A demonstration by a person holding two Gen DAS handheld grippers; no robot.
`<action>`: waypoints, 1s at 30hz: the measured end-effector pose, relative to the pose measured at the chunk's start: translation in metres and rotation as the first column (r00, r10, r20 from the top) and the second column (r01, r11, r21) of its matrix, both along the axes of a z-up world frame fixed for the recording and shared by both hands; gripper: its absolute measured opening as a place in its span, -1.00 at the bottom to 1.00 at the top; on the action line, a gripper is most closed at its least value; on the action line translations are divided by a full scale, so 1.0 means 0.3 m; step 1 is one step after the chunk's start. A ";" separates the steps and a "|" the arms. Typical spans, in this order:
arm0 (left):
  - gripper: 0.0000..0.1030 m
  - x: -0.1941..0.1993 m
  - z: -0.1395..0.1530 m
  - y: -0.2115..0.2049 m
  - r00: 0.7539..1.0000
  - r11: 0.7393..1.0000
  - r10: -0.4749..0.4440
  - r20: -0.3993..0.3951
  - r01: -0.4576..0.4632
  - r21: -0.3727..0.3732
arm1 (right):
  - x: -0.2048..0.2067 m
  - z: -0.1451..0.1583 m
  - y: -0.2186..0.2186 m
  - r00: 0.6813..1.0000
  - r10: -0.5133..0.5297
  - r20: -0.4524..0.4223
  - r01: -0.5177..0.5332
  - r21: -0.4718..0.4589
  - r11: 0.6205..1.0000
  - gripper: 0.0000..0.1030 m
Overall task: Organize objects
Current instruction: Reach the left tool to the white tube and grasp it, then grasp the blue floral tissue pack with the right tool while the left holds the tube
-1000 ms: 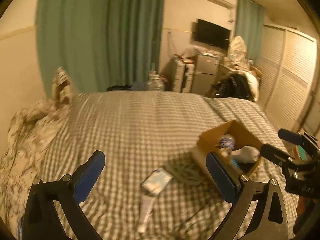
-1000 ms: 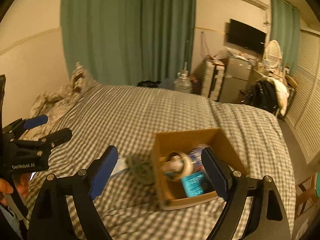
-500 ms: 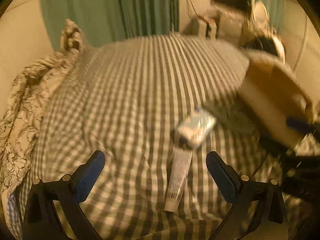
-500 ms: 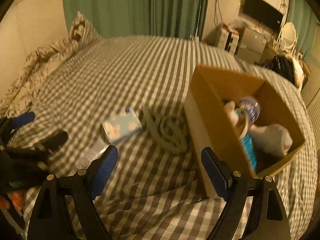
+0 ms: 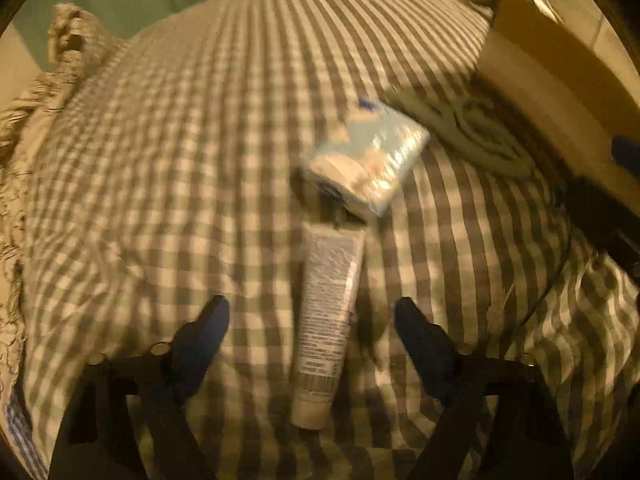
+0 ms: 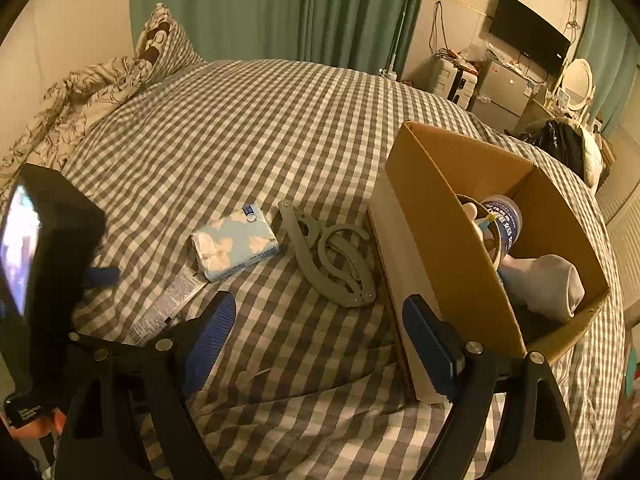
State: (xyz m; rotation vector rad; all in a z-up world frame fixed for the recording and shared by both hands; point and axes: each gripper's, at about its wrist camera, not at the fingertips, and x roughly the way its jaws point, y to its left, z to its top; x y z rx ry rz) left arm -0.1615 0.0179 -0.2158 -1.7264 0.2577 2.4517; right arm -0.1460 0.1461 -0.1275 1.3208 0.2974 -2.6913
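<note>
Here, the left hand-held gripper (image 5: 310,312) is closing around a white tube (image 5: 326,320) on the bed (image 6: 260,120).
Its print is unreadable; the right hand-held gripper (image 6: 320,312) is hanging open near the cardboard box (image 6: 440,216).

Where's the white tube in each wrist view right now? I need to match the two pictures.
Left wrist: the white tube lies lengthwise at lower centre, between the left gripper's closing jaws, not yet pinched.
Right wrist: the tube shows at lower left, partly hidden behind that gripper's own finger.
Shared landmark: the blue tissue pack, just beyond the tube's far end.
</note>
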 end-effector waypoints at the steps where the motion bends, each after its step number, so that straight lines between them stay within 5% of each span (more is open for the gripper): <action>1: 0.51 -0.002 -0.013 0.007 1.000 1.000 -0.016 0.020 0.015 0.004 | 0.000 -0.002 -0.002 1.000 0.000 0.000 0.000 0.005 1.000 0.66; 7: -0.46 0.015 -0.013 0.001 0.998 0.996 -0.051 0.035 0.048 0.080 | 0.005 0.001 -0.004 1.000 0.004 -0.007 -0.004 0.009 1.000 0.66; 13: -0.48 0.077 0.128 -0.107 0.990 0.985 0.062 -0.125 -0.040 0.171 | 0.033 0.028 -0.016 0.998 0.018 -0.052 -0.017 0.009 1.000 0.66; 20: -0.48 0.052 0.273 -0.239 0.943 0.978 0.190 -0.274 -0.158 0.135 | 0.020 0.022 -0.080 0.992 0.119 -0.051 -0.121 -0.043 0.992 0.66; 23: -0.48 0.017 0.254 -0.277 0.929 0.976 0.218 -0.298 -0.203 0.081 | -0.024 -0.004 -0.135 0.982 0.185 -0.041 -0.187 -0.059 0.981 0.66; 30: -0.48 -0.053 0.170 -0.320 0.935 0.963 0.262 -0.238 -0.235 0.135 | -0.181 -0.102 -0.214 0.962 0.274 0.019 -0.273 -0.051 0.961 0.66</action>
